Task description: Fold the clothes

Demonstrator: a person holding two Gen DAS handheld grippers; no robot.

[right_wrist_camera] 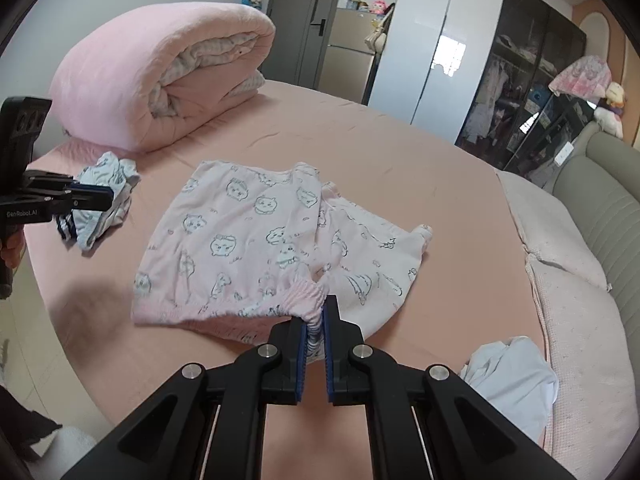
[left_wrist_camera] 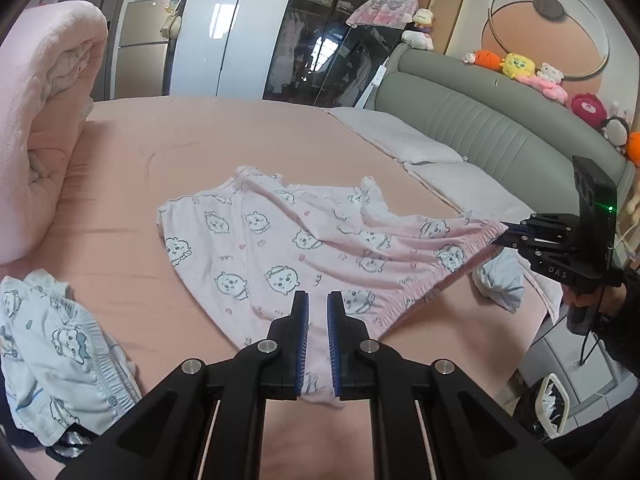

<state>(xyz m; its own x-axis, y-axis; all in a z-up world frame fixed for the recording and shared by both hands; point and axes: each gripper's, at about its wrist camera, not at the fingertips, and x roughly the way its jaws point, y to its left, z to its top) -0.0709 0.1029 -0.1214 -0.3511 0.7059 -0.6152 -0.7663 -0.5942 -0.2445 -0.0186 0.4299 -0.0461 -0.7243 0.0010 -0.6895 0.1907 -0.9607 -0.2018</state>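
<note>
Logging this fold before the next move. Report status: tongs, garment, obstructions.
Left tongs shut on pink shorts at waistband. Right tongs shut on the waistband's other end. Blue clothes and white garment lie apart, nothing blocking.

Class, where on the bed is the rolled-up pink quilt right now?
The pink quilt lies rolled at the bed's far left in the right wrist view, behind the crumpled blue garment.

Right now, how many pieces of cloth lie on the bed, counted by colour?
Pink printed shorts, held by the left gripper and right gripper: 1
Pink rolled quilt: 1
Light blue printed clothes: 1
Plain pale blue cloth: 1
Total: 4
</note>
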